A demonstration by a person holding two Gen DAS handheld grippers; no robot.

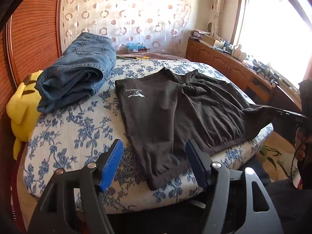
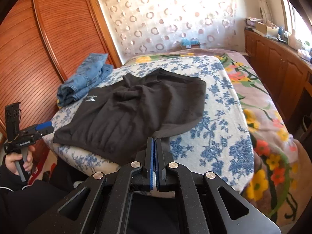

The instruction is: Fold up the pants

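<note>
1. The black pants [image 1: 175,105] lie on the bed [image 1: 78,128], on its blue-flowered cover, partly folded. The landmark for all positions below is the folded jeans [image 1: 78,74], which rest at the far left of the bed.
2. The pants lie just right of the jeans, close to them but apart. The printed logo faces up on the end nearest the jeans.
3. The long axis of the pants runs across the bed, away from the jeans toward the right side. A narrow leg end points toward the near edge.
4. The left tongs [image 1: 154,163] are released: the blue pads stand wide apart, and nothing is between them. The leg end lies just ahead of them.
5. The right tongs [image 2: 155,156] are clenched on a corner of the pants, at the end farthest from the jeans. That corner is lifted off the bed.
6. Judgement: the next fold turns on the right hand carrying its corner toward the jeans. The left tongs are nearer the leg end.
7. No containers hold anything relevant to the task.
</note>
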